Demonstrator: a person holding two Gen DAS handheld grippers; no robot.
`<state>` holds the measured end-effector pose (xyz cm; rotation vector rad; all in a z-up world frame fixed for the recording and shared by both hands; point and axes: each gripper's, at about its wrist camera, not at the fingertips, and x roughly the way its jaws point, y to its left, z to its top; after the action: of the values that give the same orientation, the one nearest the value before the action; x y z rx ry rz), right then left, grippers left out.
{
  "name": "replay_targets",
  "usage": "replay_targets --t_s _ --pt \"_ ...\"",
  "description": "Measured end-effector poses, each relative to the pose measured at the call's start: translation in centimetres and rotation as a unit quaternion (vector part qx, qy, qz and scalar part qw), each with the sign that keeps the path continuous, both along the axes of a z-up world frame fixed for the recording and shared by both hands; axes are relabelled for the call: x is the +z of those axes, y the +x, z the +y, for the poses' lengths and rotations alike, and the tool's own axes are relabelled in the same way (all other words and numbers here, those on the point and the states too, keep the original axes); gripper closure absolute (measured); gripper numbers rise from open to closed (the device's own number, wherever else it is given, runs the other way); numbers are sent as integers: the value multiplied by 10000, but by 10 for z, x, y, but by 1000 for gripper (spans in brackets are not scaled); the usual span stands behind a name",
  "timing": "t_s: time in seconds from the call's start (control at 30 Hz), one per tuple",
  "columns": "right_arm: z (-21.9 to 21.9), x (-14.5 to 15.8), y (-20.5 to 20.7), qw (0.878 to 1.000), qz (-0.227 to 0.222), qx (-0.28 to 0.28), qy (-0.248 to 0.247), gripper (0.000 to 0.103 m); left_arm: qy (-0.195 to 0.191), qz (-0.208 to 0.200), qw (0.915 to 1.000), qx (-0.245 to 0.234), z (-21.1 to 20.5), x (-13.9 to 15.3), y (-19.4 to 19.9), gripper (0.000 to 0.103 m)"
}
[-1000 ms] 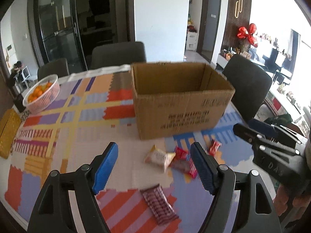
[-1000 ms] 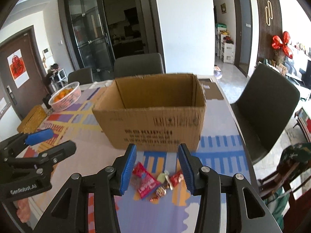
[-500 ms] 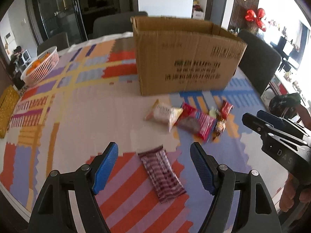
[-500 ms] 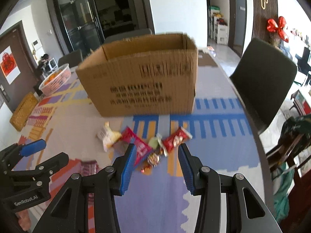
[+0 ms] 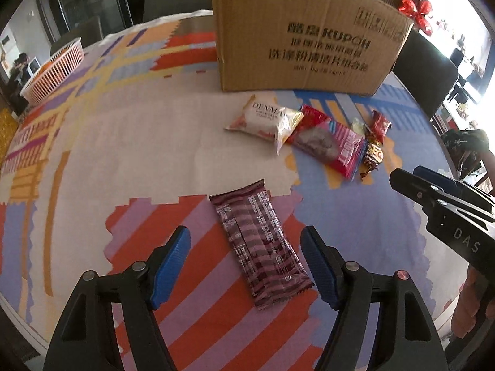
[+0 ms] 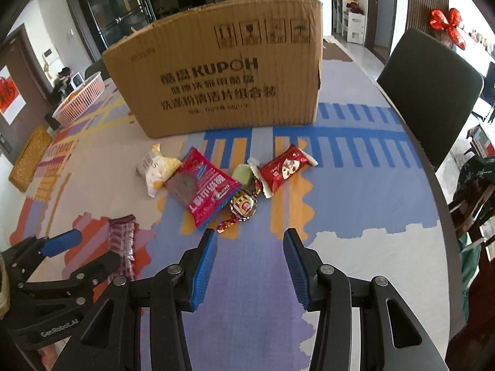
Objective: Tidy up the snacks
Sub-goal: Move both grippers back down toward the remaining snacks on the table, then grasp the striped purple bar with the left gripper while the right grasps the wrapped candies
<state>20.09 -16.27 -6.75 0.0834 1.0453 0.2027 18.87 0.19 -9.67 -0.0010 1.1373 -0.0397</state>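
Observation:
My left gripper point(image 5: 246, 267) is open, low over the table, its blue pads either side of a purple striped snack bar point(image 5: 260, 247) that lies flat. My right gripper point(image 6: 249, 267) is open and empty, just short of a gold-wrapped candy point(image 6: 243, 206). Before the open cardboard box point(image 6: 222, 77) lie a white Denmark packet point(image 5: 264, 117), a red-pink packet point(image 6: 202, 187), a green candy point(image 6: 243, 173) and a small red packet point(image 6: 286, 165). The purple bar also shows in the right wrist view point(image 6: 122, 241), beside the left gripper point(image 6: 58, 259).
A patterned cloth point(image 5: 123, 130) covers the table. A pink basket of oranges point(image 5: 54, 69) stands far left. A yellow mat point(image 6: 29, 154) lies at the left edge. Dark chairs point(image 6: 430, 89) stand around the table; its right edge is close.
Both grippers have moved down and forward toward the table. The box and snacks loom larger. The purple bar now lies between the left pads.

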Motion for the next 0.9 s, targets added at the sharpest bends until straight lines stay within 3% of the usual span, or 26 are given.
replay_targets --t_s 0.43,0.7,0.9 --pt "0 -15 21 9999 117 -71 31 58 121 84 9998 130 -4 -20 12 37" --pt "8 -21 32 9999 123 27 -22 58 45 -14 10000 85 -3 -17 16 61" --pt "16 -21 39 9999 115 106 -61 60 -162 -13 9999 47 1 -15 22 64"
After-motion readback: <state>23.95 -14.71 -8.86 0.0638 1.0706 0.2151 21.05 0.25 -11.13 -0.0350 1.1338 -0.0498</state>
